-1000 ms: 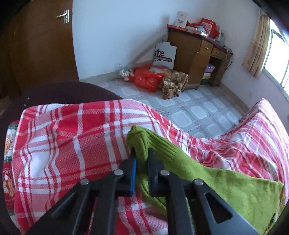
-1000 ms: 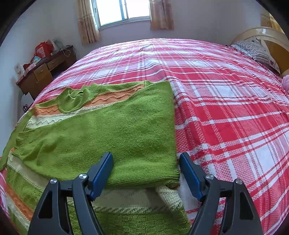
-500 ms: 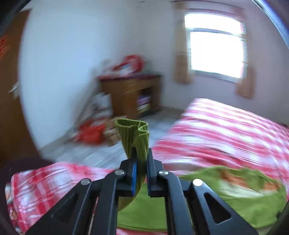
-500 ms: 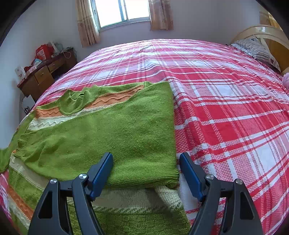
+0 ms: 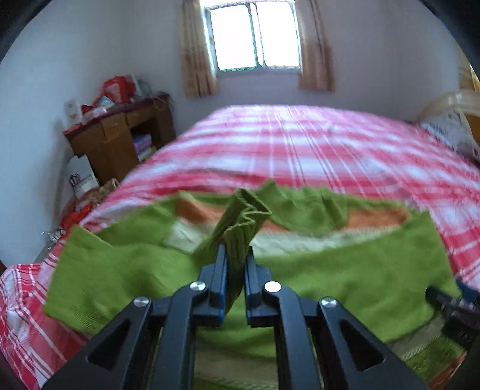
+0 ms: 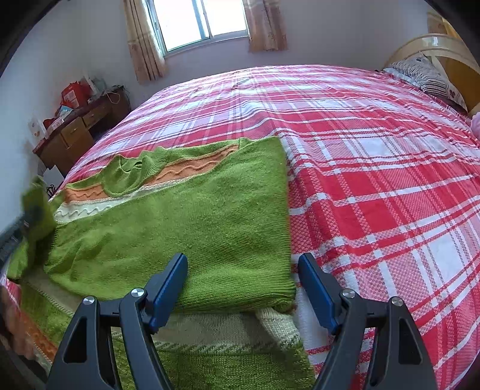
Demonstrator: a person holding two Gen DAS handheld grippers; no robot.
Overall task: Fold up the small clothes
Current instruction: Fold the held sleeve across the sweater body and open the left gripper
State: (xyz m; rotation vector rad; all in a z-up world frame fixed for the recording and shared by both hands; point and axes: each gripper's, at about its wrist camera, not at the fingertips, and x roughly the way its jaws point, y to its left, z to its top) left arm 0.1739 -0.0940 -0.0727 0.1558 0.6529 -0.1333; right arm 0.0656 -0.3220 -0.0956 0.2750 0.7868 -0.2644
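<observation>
A green knitted sweater (image 6: 192,228) lies spread on a bed covered by a red and white plaid bedspread (image 6: 375,180), near the bed's near-left corner. The left gripper (image 5: 237,261) has the ribbed cuff (image 5: 244,216) of one sleeve between its two fingers, the cuff standing up bunched above the tips, raised over the body of the sweater. Its jaws are narrow and have just been opening slightly, with the cuff between them; the knit fills the gap and looks pinched. The right gripper (image 6: 243,270) hovers with its jaws wide apart, empty, low over the folded-over side panel of the sweater; its two blue-padded fingers (image 6: 171,285) straddle the panel's ribbed hem, one over the knit, the other just beyond the sweater's right edge over the bedspread. Whether they touch the fabric cannot be told.

One sweater, two grippers, one bed. The sweater is bright green with an orange wavy stripe and a cream stripe across the chest, a rolled green collar, and more cream and orange bands in the lower layer. A striped pillow (image 6: 429,78) sits at the headboard, a wooden desk (image 6: 78,129) stands cluttered by the wall, and a curtained window (image 6: 201,21) lets in daylight.
</observation>
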